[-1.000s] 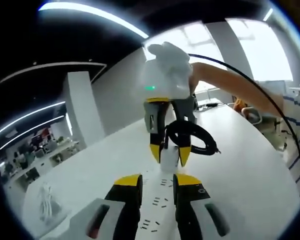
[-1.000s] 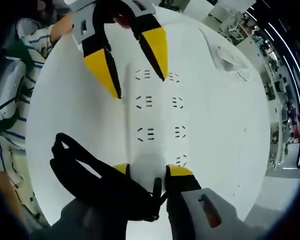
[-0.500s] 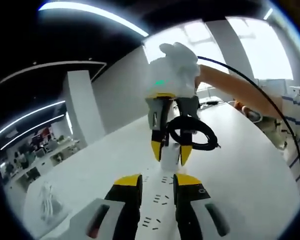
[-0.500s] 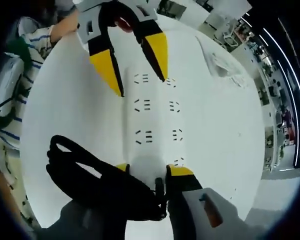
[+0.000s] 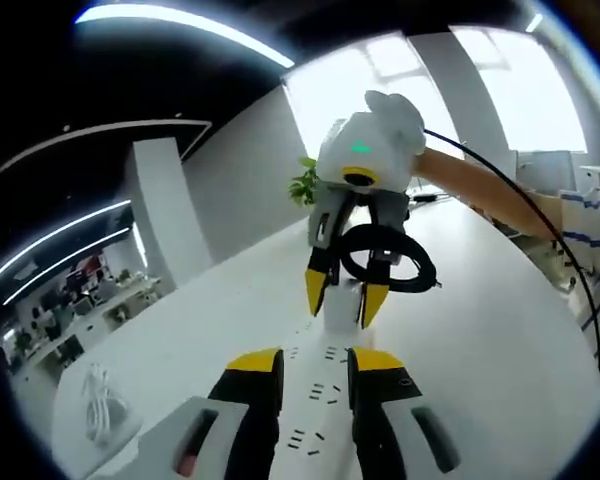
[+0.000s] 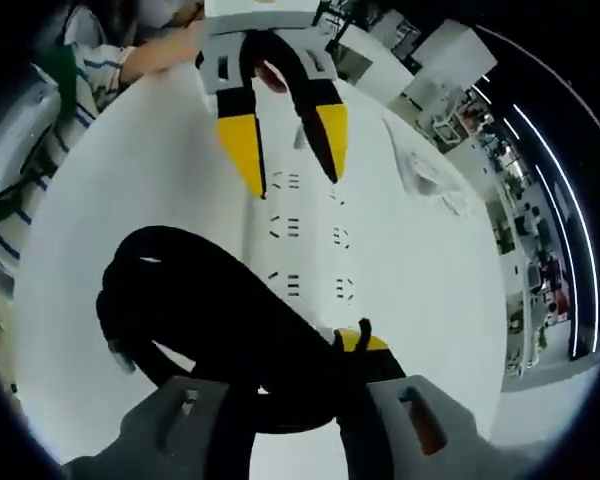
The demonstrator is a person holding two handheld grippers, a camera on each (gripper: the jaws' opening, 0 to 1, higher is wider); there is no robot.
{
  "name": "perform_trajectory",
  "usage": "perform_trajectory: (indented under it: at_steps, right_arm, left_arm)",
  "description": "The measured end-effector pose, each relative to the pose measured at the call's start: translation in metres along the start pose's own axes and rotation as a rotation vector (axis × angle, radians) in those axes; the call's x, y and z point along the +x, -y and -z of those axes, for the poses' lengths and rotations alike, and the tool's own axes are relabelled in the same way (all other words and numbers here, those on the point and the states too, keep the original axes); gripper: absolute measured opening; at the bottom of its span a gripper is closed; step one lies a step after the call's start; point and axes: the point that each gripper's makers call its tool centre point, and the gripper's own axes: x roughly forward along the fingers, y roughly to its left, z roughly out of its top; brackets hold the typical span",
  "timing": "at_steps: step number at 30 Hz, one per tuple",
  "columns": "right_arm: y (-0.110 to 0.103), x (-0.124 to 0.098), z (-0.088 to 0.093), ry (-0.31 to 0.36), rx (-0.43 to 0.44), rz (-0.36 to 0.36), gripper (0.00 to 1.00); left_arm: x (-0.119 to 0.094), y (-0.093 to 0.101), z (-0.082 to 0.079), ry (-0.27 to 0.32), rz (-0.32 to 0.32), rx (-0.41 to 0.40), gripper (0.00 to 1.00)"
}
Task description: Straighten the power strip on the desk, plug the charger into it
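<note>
The white power strip [image 5: 318, 392] runs away from me along the white desk [image 5: 480, 340], and my left gripper [image 5: 315, 362] is shut on its near end. My right gripper [image 5: 344, 296] comes in at the strip's far end, shut on that end. A black coiled cord [image 5: 385, 262] hangs looped around it. In the right gripper view the power strip [image 6: 308, 250] stretches up to the left gripper [image 6: 288, 160], whose yellow tips stand on either side of it. The cord coil [image 6: 200, 330] covers the left jaw of my right gripper [image 6: 315, 345].
A clear bag with a white cable [image 5: 100, 410] lies on the desk's left part, also the bag [image 6: 430, 175]. A person's arm [image 5: 480, 190] and striped sleeve [image 5: 590, 215] reach in from the right. A thin black cable [image 5: 550, 260] arcs over the desk.
The right gripper has risen and tilted with the strip's far end. The cord coil has swung in front of its left jaw. The left gripper has kept its hold.
</note>
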Motion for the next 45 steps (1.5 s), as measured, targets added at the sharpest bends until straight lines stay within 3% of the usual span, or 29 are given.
perform_trajectory:
  at_steps: [19,25,30,38,45]
  right_arm:
    - [0.004,-0.02,-0.006,0.262,0.026,0.181,0.28]
    - [0.004,-0.029,-0.006,0.373,0.094,0.21,0.28]
    - [0.005,-0.04,-0.002,0.424,0.123,0.235,0.28]
    - [0.009,-0.063,-0.001,0.502,0.154,0.279,0.26]
    - [0.014,-0.073,0.021,0.504,0.212,0.293,0.26]
  left_arm:
    - [-0.012,-0.004,0.005,-0.061,-0.015,0.032,0.27]
    - [-0.017,-0.012,0.011,-0.088,-0.039,0.046,0.27]
    - [-0.022,-0.02,0.024,-0.139,-0.054,0.009,0.27]
    - [-0.029,-0.019,0.029,-0.154,-0.035,-0.04,0.27]
    - [-0.04,-0.016,0.033,-0.174,-0.005,-0.062,0.26]
